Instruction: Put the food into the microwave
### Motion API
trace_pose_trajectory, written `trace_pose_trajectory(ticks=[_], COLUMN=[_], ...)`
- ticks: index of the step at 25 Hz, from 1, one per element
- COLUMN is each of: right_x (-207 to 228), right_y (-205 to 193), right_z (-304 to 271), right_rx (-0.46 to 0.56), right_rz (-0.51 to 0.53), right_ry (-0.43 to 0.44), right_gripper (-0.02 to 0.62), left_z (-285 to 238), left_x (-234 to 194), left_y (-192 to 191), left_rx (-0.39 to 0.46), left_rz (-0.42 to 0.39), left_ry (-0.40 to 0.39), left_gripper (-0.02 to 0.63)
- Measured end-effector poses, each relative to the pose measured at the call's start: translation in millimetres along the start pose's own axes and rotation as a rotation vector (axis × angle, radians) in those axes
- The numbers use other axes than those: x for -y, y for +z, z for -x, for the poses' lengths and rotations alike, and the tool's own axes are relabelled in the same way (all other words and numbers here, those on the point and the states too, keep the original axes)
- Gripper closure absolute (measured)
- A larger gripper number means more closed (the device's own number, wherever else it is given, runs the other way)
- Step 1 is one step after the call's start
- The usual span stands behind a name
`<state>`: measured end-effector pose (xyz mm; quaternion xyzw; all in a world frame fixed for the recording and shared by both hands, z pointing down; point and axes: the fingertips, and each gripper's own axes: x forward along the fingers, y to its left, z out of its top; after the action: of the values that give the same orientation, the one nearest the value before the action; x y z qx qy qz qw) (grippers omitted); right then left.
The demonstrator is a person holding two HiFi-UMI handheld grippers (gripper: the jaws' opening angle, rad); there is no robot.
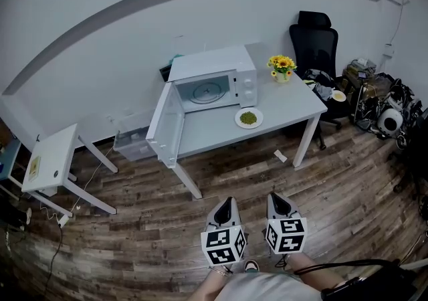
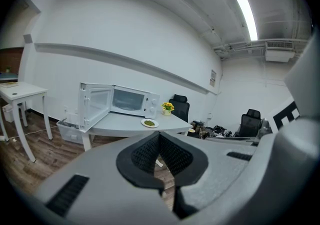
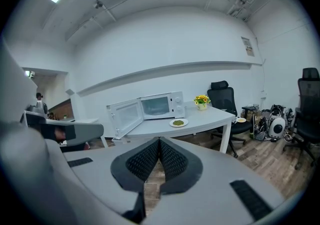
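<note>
A white microwave (image 1: 215, 81) stands on the grey table (image 1: 294, 102), its door (image 1: 164, 126) swung wide open to the left. A white plate of green food (image 1: 249, 118) lies on the table just in front of the microwave's control panel. Both grippers hang low over the wooden floor, well short of the table. My left gripper (image 1: 226, 207) is shut with nothing in it, and my right gripper (image 1: 276, 201) is shut and empty too. The plate (image 2: 149, 123) and microwave (image 2: 132, 101) appear far off in the left gripper view, as do the plate (image 3: 178, 123) and microwave (image 3: 161, 105) in the right gripper view.
A pot of yellow flowers (image 1: 282, 67) sits at the table's back right. A black office chair (image 1: 315, 45) and clutter (image 1: 381, 102) stand to the right. A small white side table (image 1: 52, 159) is at the left, a clear bin (image 1: 132, 144) under the grey table.
</note>
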<state>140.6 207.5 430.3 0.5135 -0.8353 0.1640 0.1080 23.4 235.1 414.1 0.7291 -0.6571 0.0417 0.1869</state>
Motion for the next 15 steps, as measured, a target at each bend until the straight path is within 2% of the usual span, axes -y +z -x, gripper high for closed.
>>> trace_pose_trajectory(ticks=[15], right_x=[15], right_y=[3], right_z=[-41], right_rx=[-0.036], right_rz=[-0.02], right_ry=[0.024], right_gripper=[0.578], left_z=[-42], left_x=[-19], left_y=[6], left_rx=[-0.017], left_rz=[0.011], left_ry=[0.03], left_gripper=[0.604])
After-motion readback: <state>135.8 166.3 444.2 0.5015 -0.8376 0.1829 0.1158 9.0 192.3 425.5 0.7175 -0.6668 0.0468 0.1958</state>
